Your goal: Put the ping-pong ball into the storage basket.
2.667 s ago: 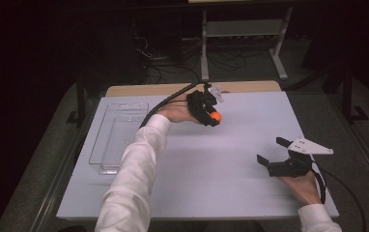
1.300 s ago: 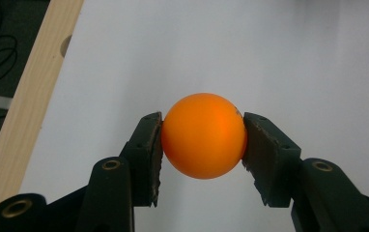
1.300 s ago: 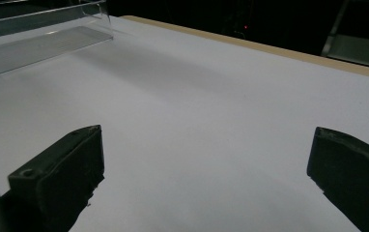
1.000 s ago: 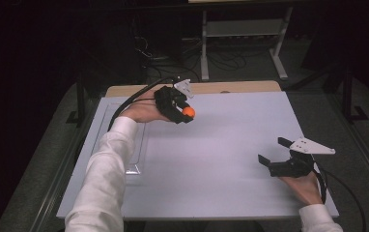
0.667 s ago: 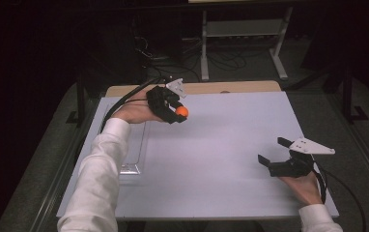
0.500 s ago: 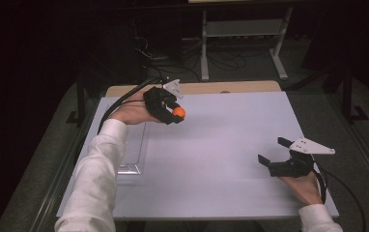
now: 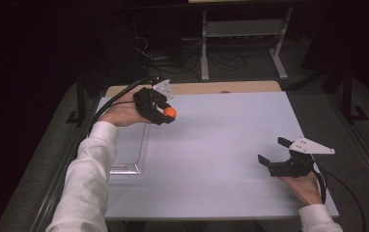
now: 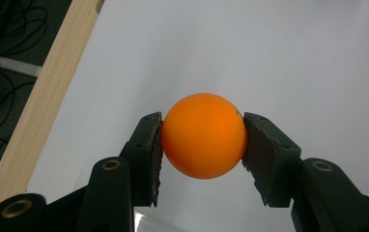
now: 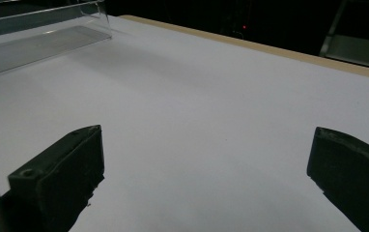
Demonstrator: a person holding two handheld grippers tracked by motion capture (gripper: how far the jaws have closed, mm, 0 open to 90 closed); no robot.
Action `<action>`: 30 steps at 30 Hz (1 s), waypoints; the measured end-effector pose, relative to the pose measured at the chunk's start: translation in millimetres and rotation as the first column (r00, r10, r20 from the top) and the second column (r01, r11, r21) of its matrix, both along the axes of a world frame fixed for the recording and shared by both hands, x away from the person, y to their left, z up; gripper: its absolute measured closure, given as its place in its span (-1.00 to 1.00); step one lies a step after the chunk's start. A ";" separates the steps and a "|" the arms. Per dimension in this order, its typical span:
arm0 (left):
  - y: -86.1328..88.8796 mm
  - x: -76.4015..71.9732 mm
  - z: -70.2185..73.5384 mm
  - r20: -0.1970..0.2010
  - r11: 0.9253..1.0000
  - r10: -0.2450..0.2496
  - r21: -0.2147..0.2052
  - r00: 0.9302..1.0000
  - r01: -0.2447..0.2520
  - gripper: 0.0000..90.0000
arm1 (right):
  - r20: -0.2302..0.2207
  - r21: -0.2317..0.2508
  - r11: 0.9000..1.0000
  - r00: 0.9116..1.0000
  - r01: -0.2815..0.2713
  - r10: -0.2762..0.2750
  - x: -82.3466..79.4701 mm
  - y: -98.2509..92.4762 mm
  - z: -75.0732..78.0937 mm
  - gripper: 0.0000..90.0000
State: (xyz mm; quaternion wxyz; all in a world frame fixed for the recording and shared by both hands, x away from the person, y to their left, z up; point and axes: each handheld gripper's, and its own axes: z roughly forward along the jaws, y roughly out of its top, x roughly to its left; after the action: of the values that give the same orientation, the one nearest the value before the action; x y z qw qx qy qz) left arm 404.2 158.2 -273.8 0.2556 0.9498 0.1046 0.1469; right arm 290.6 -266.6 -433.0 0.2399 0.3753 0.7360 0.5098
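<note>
While L gripper (image 8: pixel 203 145) clamps the ball (image 8: pixel 204 135) above the table (image 7: pixel 221 145), R gripper (image 9: pixel 206 183) rests w/ jaws wide apart.

I am looking into a dim lab or test room. My work surface is a white sheet (image 7: pixel 221 159) laid over a pale wooden tabletop (image 7: pixel 211 87). Behind it, black cables (image 7: pixel 173 67) tangle across the dark floor beside a grey metal stand (image 7: pixel 243 34). A clear plastic tray (image 7: pixel 127 154) sits at the table's left.
</note>
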 end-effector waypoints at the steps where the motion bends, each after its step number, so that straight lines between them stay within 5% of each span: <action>1: 1.4 -0.4 0.1 0.002 1.000 0.002 0.003 1.000 -0.002 0.13 | -0.001 0.000 1.000 1.000 0.000 0.000 0.0 0.0 0.0 -1.00; 30: 32.8 -14.1 2.6 0.002 0.998 0.051 0.034 0.999 -0.051 0.12 | -0.001 -0.009 1.000 1.000 -0.001 0.001 0.0 0.7 -0.6 -1.00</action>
State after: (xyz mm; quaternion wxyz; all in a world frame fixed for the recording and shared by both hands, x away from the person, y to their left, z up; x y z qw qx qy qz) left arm 390.1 191.0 -271.2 0.2354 0.9510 0.1261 0.1559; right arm 290.6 -265.8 -433.5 0.2408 0.3741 0.7386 0.5064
